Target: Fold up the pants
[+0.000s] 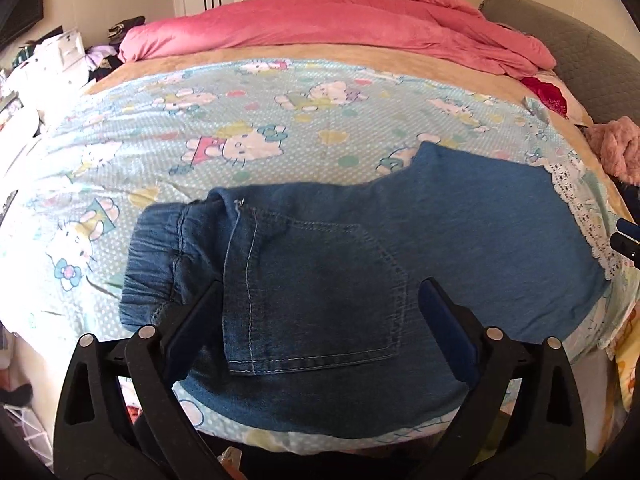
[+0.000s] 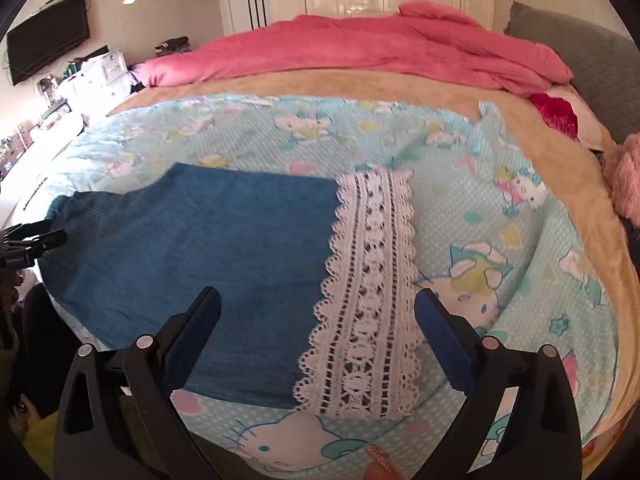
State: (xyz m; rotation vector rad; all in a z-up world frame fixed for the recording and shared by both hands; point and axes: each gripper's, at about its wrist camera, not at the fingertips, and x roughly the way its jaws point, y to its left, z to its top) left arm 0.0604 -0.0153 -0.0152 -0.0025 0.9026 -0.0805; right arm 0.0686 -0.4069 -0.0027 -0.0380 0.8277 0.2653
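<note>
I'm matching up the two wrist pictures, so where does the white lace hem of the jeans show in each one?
Left wrist: lace hem at the far right edge, beyond the jeans.
Right wrist: lace hem centre, between the open fingers.
Shared landmark: pink duvet at the back of the bed.

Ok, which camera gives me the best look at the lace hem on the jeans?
The right wrist view: the white lace hem fills the centre, its whole band visible between the open hand-held gripper's fingers. The left wrist view shows it only as a thin, distorted strip at the far right edge of the jeans.
</note>
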